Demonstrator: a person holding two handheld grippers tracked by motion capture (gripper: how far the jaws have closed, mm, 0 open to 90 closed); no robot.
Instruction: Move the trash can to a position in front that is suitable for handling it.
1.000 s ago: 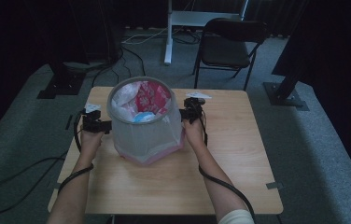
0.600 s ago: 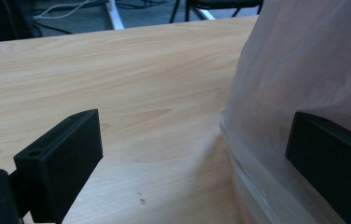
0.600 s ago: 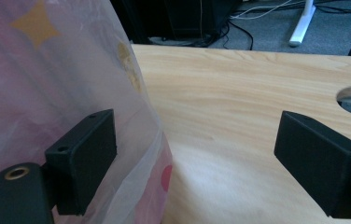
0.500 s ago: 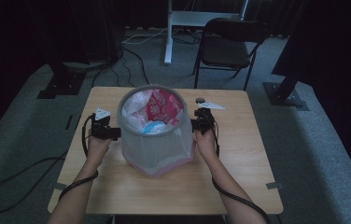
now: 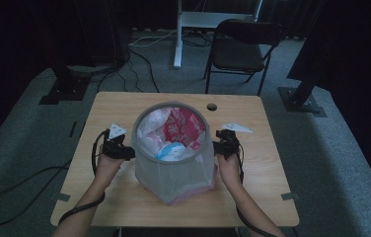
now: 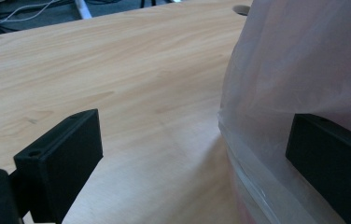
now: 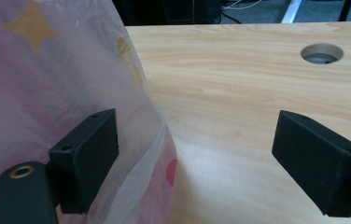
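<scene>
A bin (image 5: 173, 158) lined with a clear plastic bag (image 5: 149, 128) is standing near the middle of the wooden table (image 5: 272, 173), with a round cable hole (image 5: 211, 106) just behind it. Red patterned wrapping (image 5: 186, 126) and pale crumpled plastic are lying inside the bin. No brand, label or writing is readable on any of it; yellow star shapes (image 7: 29, 25) and a red dot (image 7: 171, 169) are showing through the bag in the right gripper view.

The left gripper (image 5: 124, 152) is hanging at the bin's left side, its jaws standing wide apart, one of them pressing against the bag. The right gripper (image 5: 218, 147) is sitting at the bin's right side, jaws likewise spread, the inner one touching the bag. A black folding chair (image 5: 240, 49) is standing beyond the bin, off the table.
</scene>
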